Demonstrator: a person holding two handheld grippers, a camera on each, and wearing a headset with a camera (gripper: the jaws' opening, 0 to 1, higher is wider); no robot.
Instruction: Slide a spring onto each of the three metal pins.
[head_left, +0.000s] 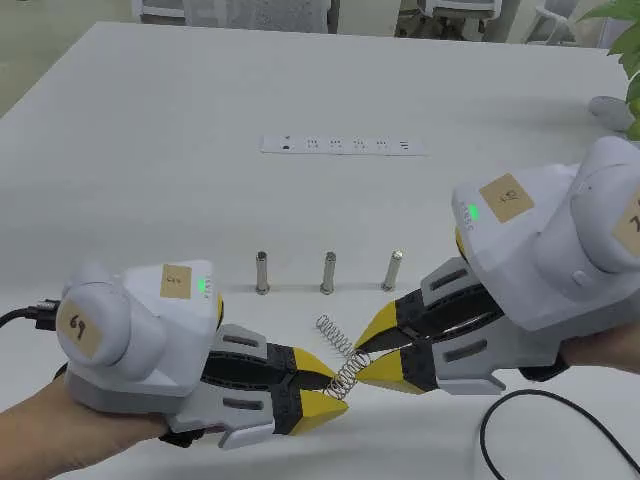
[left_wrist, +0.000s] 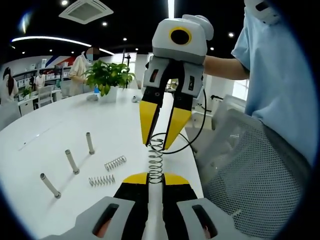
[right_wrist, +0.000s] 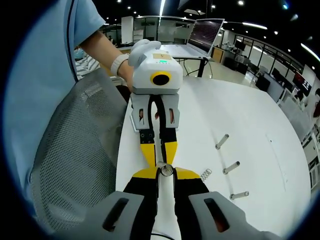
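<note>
Three metal pins stand upright in a row on the white tabletop: the left pin, the middle pin and the right pin, each well apart from the next. There are three springs. One spring spans between the two grippers, on the near side of the pins. The left gripper has its jaws pinched narrow on one end, and the right gripper has its jaws pinched narrow on the other end, so the yellow tips face each other. Two loose springs lie flat on the tabletop between the held one and the pins: one loose spring just beside the other loose spring. One power strip lies well beyond the pins. One black cable curls near the right gripper.
</note>
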